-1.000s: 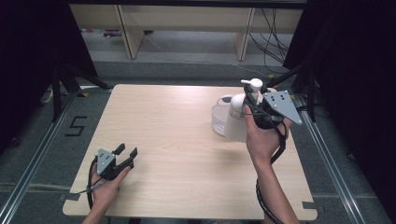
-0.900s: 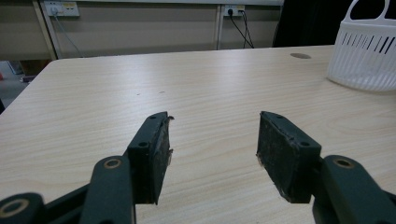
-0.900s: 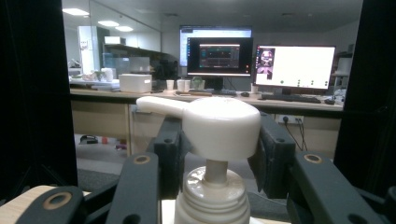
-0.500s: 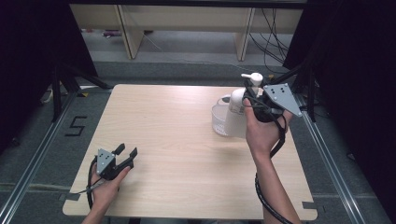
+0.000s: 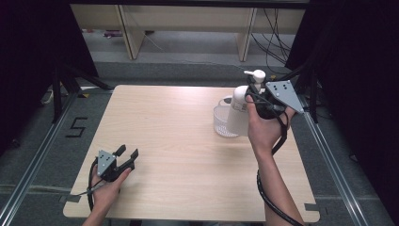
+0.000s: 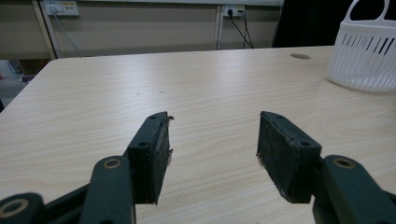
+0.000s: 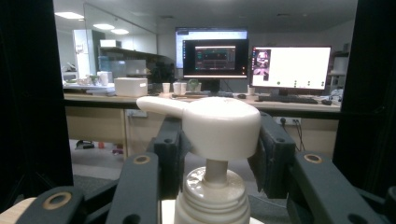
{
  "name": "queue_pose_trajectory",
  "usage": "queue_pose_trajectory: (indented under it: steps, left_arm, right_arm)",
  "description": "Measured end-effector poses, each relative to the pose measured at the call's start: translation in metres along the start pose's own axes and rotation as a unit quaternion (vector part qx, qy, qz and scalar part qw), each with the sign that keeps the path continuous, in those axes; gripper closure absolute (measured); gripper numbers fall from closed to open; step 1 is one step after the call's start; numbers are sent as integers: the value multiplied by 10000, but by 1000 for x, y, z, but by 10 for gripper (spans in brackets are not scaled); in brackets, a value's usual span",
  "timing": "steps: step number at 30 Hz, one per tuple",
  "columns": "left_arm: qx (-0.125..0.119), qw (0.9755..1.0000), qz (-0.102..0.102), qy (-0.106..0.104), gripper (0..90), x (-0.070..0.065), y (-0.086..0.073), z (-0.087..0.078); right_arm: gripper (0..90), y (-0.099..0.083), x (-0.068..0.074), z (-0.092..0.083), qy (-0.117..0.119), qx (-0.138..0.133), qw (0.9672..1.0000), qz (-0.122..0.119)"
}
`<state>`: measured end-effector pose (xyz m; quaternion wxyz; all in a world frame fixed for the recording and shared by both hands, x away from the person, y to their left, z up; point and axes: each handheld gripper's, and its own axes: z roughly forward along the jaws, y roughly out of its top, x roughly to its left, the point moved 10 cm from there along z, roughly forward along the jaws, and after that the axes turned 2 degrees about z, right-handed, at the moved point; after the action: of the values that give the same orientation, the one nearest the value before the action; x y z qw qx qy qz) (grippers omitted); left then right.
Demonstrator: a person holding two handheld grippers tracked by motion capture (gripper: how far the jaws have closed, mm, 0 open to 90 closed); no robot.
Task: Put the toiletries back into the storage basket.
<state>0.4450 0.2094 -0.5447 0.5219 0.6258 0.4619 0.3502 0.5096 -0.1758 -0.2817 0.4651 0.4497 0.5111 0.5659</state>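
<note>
While the right gripper (image 5: 251, 94) hangs raised over the far right part of the table (image 5: 188, 155), the high view shows it clamped on a white pump bottle (image 5: 239, 115), which it holds upright directly in front of a white slotted basket (image 5: 221, 122). The bottle looks lifted off the wood, its base level with the basket's near wall, though I cannot tell from here whether it touches the rim. The left gripper (image 5: 127, 157) rests low near the table's front left corner, well apart from all of this, its jaws spread with nothing between them.

From the left gripper view, the two black pads (image 6: 152, 154) stand wide apart over bare wood, and the basket (image 6: 364, 56) sits off at the far right.

In the right gripper view, the jaws stand about half open, and the pads (image 7: 170, 154) press from both sides on the bottle's neck just under the pump head (image 7: 219, 126), whose spout points to the left of that view. The collar (image 7: 212, 196) sits low between them.

My reading is that the bottle is being carried to the basket. The next move calls for bringing it over the opening, lowering it straight down with the base clear of the rim, and only then letting the jaws part.
</note>
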Motion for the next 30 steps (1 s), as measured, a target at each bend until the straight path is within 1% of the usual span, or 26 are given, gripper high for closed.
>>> queue_pose_trajectory:
  steps: [3, 4, 6, 8, 10, 12, 13, 15, 16, 17, 18, 20, 21, 22, 23, 25, 26, 28, 29, 30]
  left_arm:
    - [12, 10000, 11, -4, 432, 0, 0, 0]
    - [10, 10000, 10, 4, 432, 0, 0, 0]
    - [8, 10000, 5, 3, 432, 0, 0, 0]
    - [7, 10000, 8, 2, 432, 0, 0, 0]
    - [18, 10000, 17, -5, 432, 0, 0, 0]
    - [16, 10000, 18, -6, 432, 0, 0, 0]
    - [17, 10000, 19, -4, 432, 0, 0, 0]
    - [17, 10000, 23, -6, 432, 0, 0, 0]
    - [20, 10000, 25, -5, 432, 0, 0, 0]
    - [20, 10000, 25, -5, 432, 0, 0, 0]
    - [15, 10000, 21, -3, 432, 0, 0, 0]
    - [16, 10000, 19, -5, 432, 0, 0, 0]
    - [10, 10000, 14, 2, 432, 0, 0, 0]
    - [19, 10000, 22, -5, 432, 0, 0, 0]
    - [17, 10000, 24, -5, 432, 0, 0, 0]
    - [17, 10000, 27, -6, 432, 0, 0, 0]
    - [10, 10000, 14, 1, 432, 0, 0, 0]
    - [5, 10000, -3, -1, 432, 0, 0, 0]
    - [-3, 10000, -30, 2, 432, 0, 0, 0]
    - [-1, 10000, -25, 0, 432, 0, 0, 0]
  right_arm:
    - [599, -1, 0, 1, 12, 39, 10000, 56]
    - [599, 0, -1, 3, -2, 0, 10000, 2]
    - [599, 1, -1, 4, -9, -74, 10000, 8]
    - [599, 1, -3, 5, -39, -48, 10000, -20]
    - [599, 3, -3, 7, -28, -111, 9999, -44]
    - [599, 3, -3, 7, -27, -110, 9999, -9]
    - [599, 4, -4, 9, -35, -124, 9999, -57]
    - [599, 5, -3, 9, -57, -103, 9999, 4]
    - [599, 6, -3, 11, -24, -137, 9999, -63]
    - [599, 6, -2, 10, -35, -99, 9999, -13]
    - [599, 8, -1, 11, -26, -147, 9999, -29]
    - [599, 9, -1, 12, -37, -137, 9999, -44]
    - [599, 10, 0, 13, -4, -158, 9999, -42]
    - [599, 10, 1, 13, -18, -112, 9999, -15]
    - [599, 11, 1, 14, 15, -151, 9999, -8]
    - [599, 11, 2, 15, 1, -121, 9999, -13]
    - [599, 14, 2, 17, -4, -194, 9998, -71]
    - [599, 14, 3, 18, 0, -179, 9998, -77]
    - [599, 15, 4, 20, 10, -160, 9999, -40]
    - [599, 15, 4, 21, 4, -184, 9998, -69]
